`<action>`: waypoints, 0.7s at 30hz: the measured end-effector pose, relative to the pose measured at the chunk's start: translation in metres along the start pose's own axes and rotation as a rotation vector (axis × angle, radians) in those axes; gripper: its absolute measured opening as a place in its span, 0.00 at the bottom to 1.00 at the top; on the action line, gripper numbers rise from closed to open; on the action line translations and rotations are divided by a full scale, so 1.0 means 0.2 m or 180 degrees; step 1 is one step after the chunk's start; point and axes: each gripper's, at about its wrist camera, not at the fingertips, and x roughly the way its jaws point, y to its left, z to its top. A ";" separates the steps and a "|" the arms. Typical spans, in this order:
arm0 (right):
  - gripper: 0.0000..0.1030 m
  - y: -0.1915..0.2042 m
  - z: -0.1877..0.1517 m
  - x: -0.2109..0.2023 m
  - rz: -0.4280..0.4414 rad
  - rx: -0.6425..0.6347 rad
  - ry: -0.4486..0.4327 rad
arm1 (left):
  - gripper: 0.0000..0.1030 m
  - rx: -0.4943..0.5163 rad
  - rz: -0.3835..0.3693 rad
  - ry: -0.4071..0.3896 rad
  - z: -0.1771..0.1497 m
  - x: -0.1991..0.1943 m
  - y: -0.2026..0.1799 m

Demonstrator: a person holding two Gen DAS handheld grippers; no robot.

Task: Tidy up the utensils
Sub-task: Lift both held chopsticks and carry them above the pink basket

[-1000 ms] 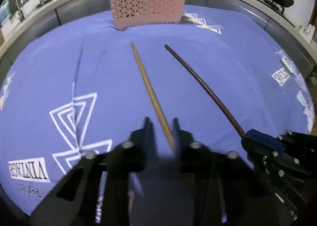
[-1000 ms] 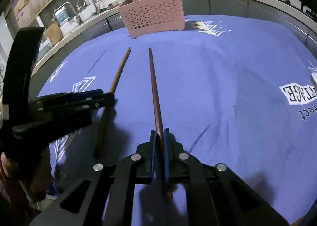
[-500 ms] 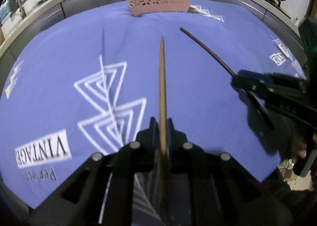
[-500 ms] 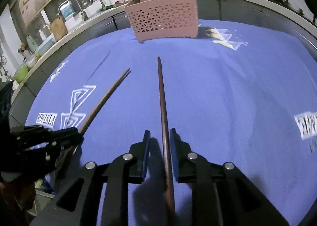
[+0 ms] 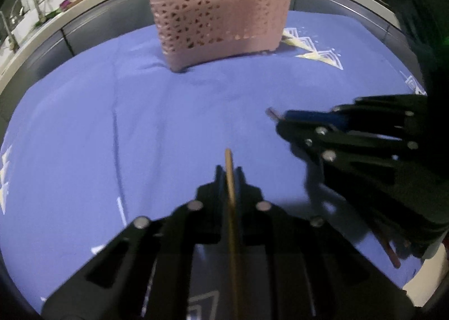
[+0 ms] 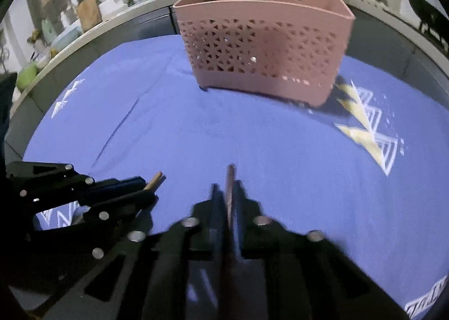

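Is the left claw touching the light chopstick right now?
Touching. The left wrist view shows the left claw shut on the light chopstick, with both fingers pressed against its sides and its tip poking out ahead.

both sticks were lying on the blue cloth [image 5: 84, 137] a second ago; now each is clamped and off it. left tool [image 5: 230, 172] is closed on the light chopstick [image 5: 230, 179], only a short tip ahead of the jaws. right tool [image 6: 228, 188] opened briefly, then regripped the dark chopstick [image 6: 230, 179] further forward. pink basket [image 6: 266, 47] now looms much closer in both views.
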 end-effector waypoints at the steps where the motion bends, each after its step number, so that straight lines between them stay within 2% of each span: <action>1: 0.05 -0.01 0.01 0.00 0.0018 0.0030 0.0009 | 0.05 -0.0005 0.0003 0.0016 0.01 0.00 0.00; 3: 0.04 -0.01 0.01 0.00 0.0039 0.0081 0.0043 | 0.05 -0.0093 -0.0030 0.0052 0.02 -0.02 0.02; 5: 0.05 -0.03 0.01 -0.08 0.0150 0.0192 -0.0099 | 0.04 -0.0242 -0.0125 -0.0125 0.04 -0.12 0.07; 7: 0.05 -0.04 0.02 -0.22 0.0265 0.0298 -0.0397 | 0.04 -0.0350 -0.0211 -0.0494 0.06 -0.32 0.13; 9: 0.05 -0.04 0.01 -0.43 0.0371 0.0326 -0.0849 | 0.04 -0.0403 -0.0277 -0.0892 0.07 -0.55 0.17; 13: 0.05 -0.02 -0.08 -0.76 0.0470 0.0310 -0.1574 | 0.04 -0.0418 -0.0310 -0.1359 0.00 -0.85 0.20; 16: 0.05 0.00 -0.16 -0.90 0.0432 0.0277 -0.1893 | 0.04 -0.0429 -0.0302 -0.1553 -0.07 -0.97 0.20; 21: 0.05 0.01 -0.18 -0.91 0.0240 0.0313 -0.1985 | 0.05 -0.0395 -0.0123 -0.1641 -0.14 -1.00 0.18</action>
